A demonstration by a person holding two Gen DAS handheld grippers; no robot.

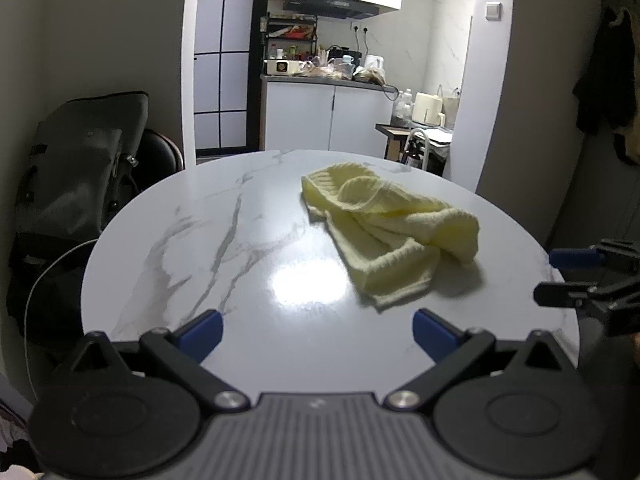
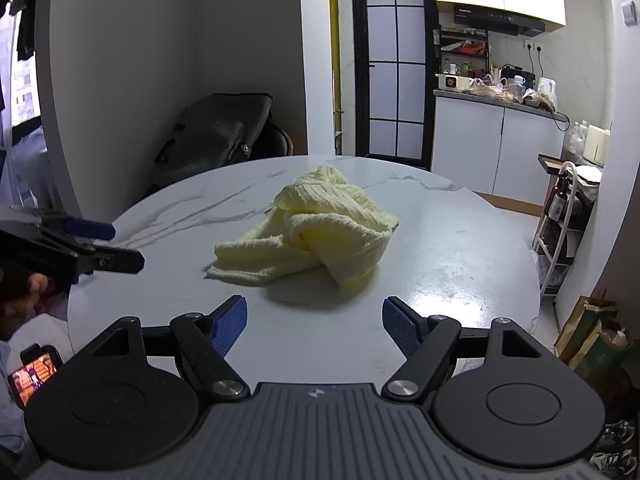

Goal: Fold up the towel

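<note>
**Towel crumpled mid-table, both grippers clear of it**

Towel (image 1: 384, 228): pale yellow, bunched in a loose twisted heap on the round marble table (image 1: 192, 248), not yet spread or folded. Sits toward the middle, slightly to the far side of both grippers.

Left gripper (image 1: 318, 334): fingers spread wide, nothing between them, poised over the near table edge. From its view the heap lies ahead and to the right, its long axis running from far-left to near-right; the nearest flat hem comes close to the right-hand blue pad but does not touch.

Right gripper (image 2: 314, 326): fingers likewise wide apart and empty. From its view the towel lies almost straight ahead, a flat tail reaching out to the left, toward the left gripper.

Judgement: the heap lies between the two hands, and neither looks clearly nearer. The flat hem nearest both grippers is the likeliest first hold, the twisted bulk needing to be shaken or pulled open before any fold.
</note>
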